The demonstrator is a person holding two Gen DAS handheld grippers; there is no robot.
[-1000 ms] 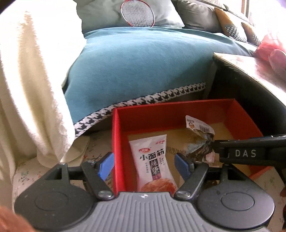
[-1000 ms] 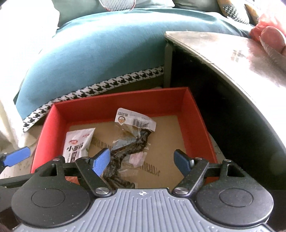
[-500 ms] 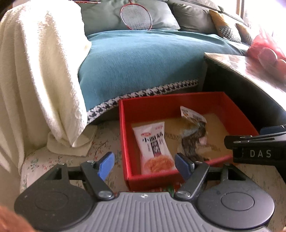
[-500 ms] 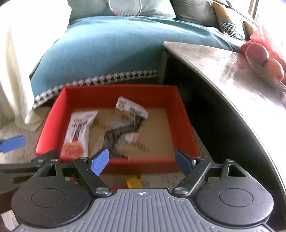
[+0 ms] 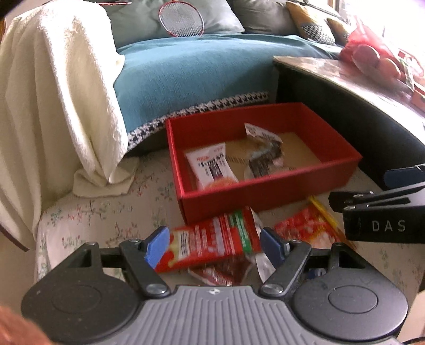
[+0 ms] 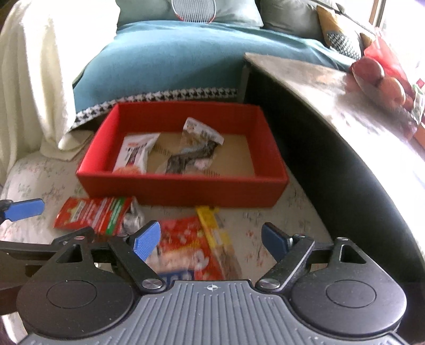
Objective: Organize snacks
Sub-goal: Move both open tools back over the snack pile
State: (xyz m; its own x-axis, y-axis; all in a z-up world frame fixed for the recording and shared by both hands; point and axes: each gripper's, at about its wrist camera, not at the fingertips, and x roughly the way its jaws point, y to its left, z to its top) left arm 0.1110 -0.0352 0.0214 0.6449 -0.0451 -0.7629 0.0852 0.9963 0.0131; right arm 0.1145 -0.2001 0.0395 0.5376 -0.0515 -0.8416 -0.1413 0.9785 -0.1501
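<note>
A red box (image 5: 265, 189) (image 6: 183, 191) sits on the floral surface and holds a white snack packet (image 5: 212, 167) (image 6: 135, 156) and a clear dark packet (image 5: 265, 156) (image 6: 191, 156). In front of the box lie a red-and-green packet (image 5: 215, 238) (image 6: 93, 215) and a red-and-yellow packet (image 5: 305, 228) (image 6: 191, 246). My left gripper (image 5: 215, 245) is open and empty above the red-and-green packet. My right gripper (image 6: 211, 238) is open and empty above the red-and-yellow packet.
A teal sofa cushion (image 5: 191, 77) with a badminton racket (image 5: 180, 21) lies behind the box. A cream towel (image 5: 58, 106) hangs at the left. A dark table (image 6: 345, 111) with red fruit (image 6: 372, 71) stands at the right.
Both grippers have pulled back and up from the box. The loose packets in front of the box have come into view. Both stay open.
</note>
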